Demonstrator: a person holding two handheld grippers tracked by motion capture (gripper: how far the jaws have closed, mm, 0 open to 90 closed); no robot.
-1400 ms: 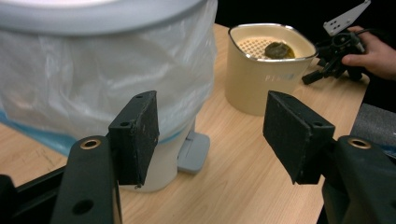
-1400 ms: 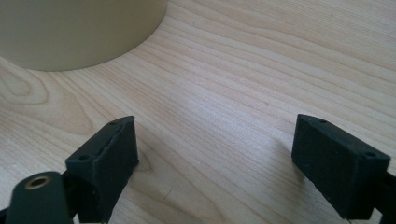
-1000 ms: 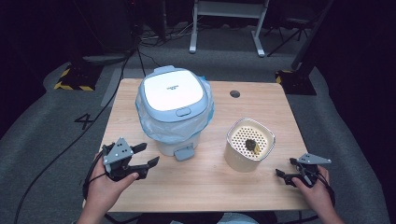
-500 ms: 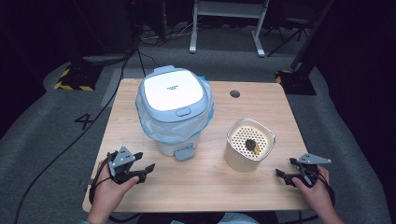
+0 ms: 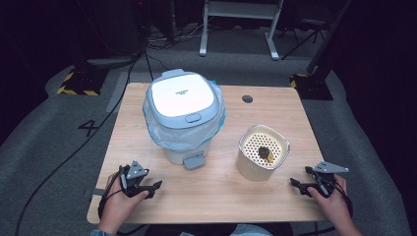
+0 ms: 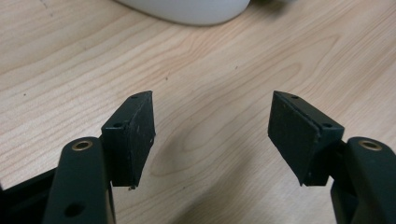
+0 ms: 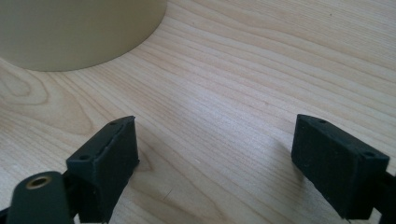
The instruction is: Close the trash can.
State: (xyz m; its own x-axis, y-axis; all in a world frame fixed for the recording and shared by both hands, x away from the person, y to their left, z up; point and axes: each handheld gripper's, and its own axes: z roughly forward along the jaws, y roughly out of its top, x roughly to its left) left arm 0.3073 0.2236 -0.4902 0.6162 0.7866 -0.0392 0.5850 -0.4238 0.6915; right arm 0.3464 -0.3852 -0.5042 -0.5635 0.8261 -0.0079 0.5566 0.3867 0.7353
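Observation:
A white and pale blue pedal bin with a plastic liner stands shut on the wooden table, its base at the top of the left gripper view. To its right sits a cream perforated basket with a dark scrap inside; its wall fills the upper left of the right gripper view. My left gripper rests near the table's front left, open and empty. My right gripper lies at the front right, open and empty.
A round cable hole is set in the table's far side. Cables trail over the grey floor at the left. A white stand and dark equipment are beyond the table.
My left gripper has drawn back from beside the bin's pedal towards the table's front left edge. The right gripper has stayed put.

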